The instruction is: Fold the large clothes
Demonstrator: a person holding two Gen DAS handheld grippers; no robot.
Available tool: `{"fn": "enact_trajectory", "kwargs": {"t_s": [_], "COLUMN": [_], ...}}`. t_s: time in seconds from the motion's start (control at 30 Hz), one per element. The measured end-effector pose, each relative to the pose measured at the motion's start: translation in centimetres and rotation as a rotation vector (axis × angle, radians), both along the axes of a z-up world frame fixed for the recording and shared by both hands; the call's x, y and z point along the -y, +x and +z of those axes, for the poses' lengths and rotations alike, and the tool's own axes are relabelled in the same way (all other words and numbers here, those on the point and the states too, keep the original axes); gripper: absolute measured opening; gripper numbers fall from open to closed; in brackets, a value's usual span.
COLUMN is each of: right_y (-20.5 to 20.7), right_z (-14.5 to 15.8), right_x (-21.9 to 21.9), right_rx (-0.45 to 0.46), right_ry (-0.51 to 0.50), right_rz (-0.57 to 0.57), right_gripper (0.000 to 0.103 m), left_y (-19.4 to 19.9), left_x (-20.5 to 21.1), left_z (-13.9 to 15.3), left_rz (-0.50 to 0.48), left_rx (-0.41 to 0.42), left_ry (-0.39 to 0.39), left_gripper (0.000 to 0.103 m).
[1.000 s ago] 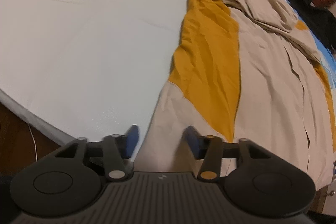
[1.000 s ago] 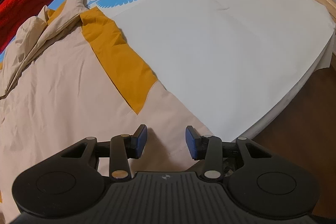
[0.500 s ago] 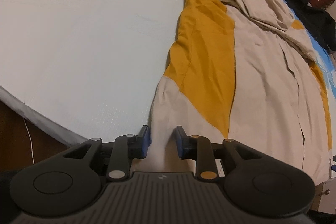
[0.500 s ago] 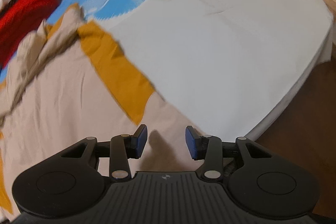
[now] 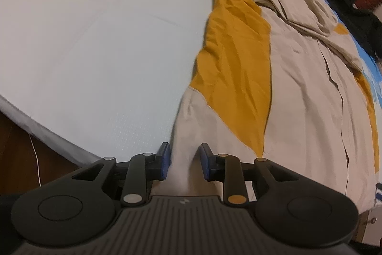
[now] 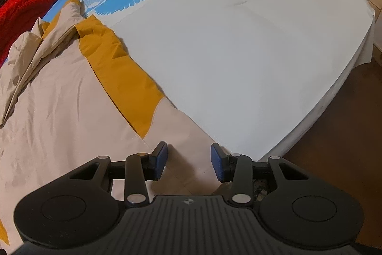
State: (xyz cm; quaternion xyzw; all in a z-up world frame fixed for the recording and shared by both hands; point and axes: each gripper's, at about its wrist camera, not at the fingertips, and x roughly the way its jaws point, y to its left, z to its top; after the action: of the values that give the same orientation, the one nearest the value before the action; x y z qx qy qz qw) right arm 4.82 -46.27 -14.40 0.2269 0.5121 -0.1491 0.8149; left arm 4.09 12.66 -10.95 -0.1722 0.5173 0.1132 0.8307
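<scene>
No readable writing. The left gripper [image 5: 183,160] pinches the near hem of the coat [image 5: 298,87]; the right gripper [image 6: 189,161] hovers wide over its hem.

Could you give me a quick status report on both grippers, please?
Left gripper pinching the beige-and-mustard garment's corner. Right gripper open over its hem. Nothing in the way.

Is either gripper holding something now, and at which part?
The left gripper pinches the beige and mustard garment at a raised fold near its near edge. The right gripper holds nothing; its jaws stand open.
</scene>
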Motion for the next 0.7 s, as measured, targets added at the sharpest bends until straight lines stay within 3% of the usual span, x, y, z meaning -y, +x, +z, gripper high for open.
{"fn": "enact_trajectory", "kwargs": {"t_s": [0.27,0.43,0.5,0.53,0.7], "right_y": [0.5,0.5,0.5,0.4,0.0], "right_z": [-0.2,-0.1,0.2,0.4,3.2], "right_x": [-1.1,-1.4,-1.6,-1.7,-2.0], "right_rx": [0.002,0.015,0.032,0.043,0.161], "right_ry": [-0.006,0.013,0.021,0.022,0.064], "right_rz": [0.063,0.090,0.102,0.108,0.122], "right_gripper": [0.041,0.000,0.000,0.000,0.000], "left_y": [-0.1,0.2,0.1,0.1,-0.3], "left_x": [0.4,0.6,0.6,0.6,1.6], "left_z": [-0.1,-0.2,0.0,0.1,3.0], "left_rz": [-0.023,-0.034,-0.036,-0.038,-0.105], "left_rx": [-0.003,-0.006,0.001,0.009,0.108], "left_ry": [0.011,0.028,0.034,0.034,0.052], "left_gripper": [0.030,0.030,0.019,0.008,0.002]}}
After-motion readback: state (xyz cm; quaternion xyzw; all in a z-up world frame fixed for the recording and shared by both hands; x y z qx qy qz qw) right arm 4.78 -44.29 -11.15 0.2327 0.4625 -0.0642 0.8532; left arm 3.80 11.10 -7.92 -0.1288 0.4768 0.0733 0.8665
